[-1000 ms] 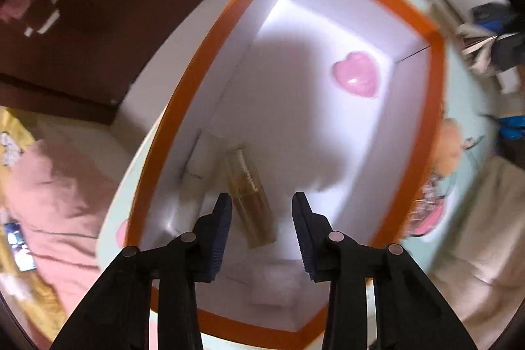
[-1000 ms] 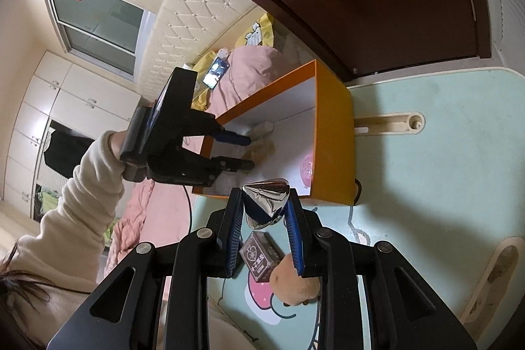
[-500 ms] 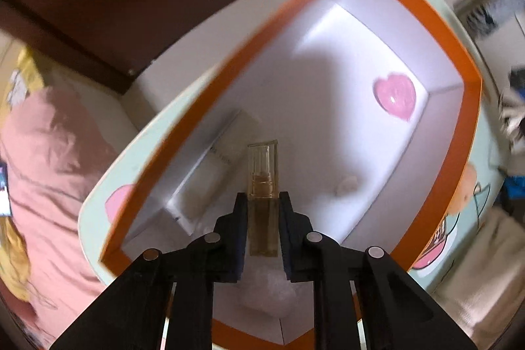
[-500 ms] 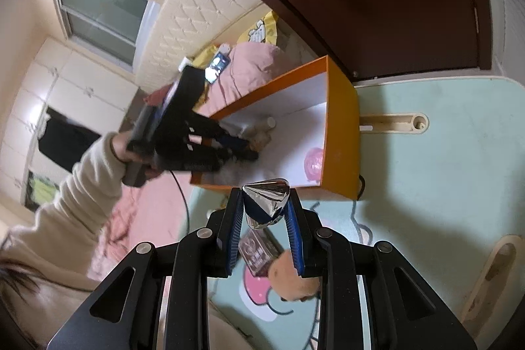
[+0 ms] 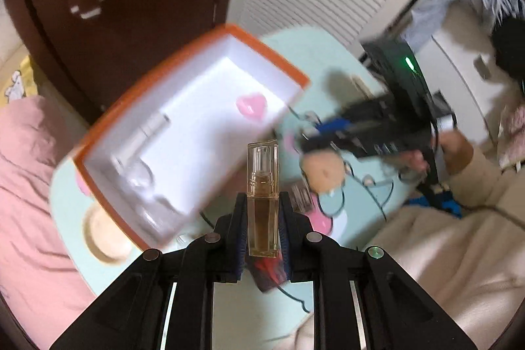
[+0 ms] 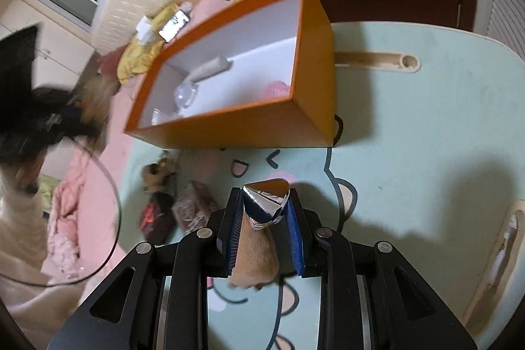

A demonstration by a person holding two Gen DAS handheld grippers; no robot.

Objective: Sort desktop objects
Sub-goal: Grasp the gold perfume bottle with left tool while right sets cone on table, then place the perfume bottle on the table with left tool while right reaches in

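bottle (image 5: 262,195) first: we have the left gripper (image 5: 262,228) clamped on its amber lower half, the clear cap pointing away from us, and it hangs clear of the orange box (image 5: 108,117), out over the pale green table (image 5: 325,54). the right gripper (image 6: 264,222) is closed on a small shiny silver piece (image 6: 266,200), low over the table's cartoon print, with the box (image 6: 315,81) ahead of it. inside the box we can make out a pink heart (image 5: 251,104), a white tube (image 6: 210,69) and something of clear glass (image 6: 185,95). we judge each hand is carrying its item to a sorting spot; which spot, we cannot tell. to do it well, we should keep both grips firm, hold the bottle steady, keep the two tools from crossing paths, and set each piece down flat before letting go.
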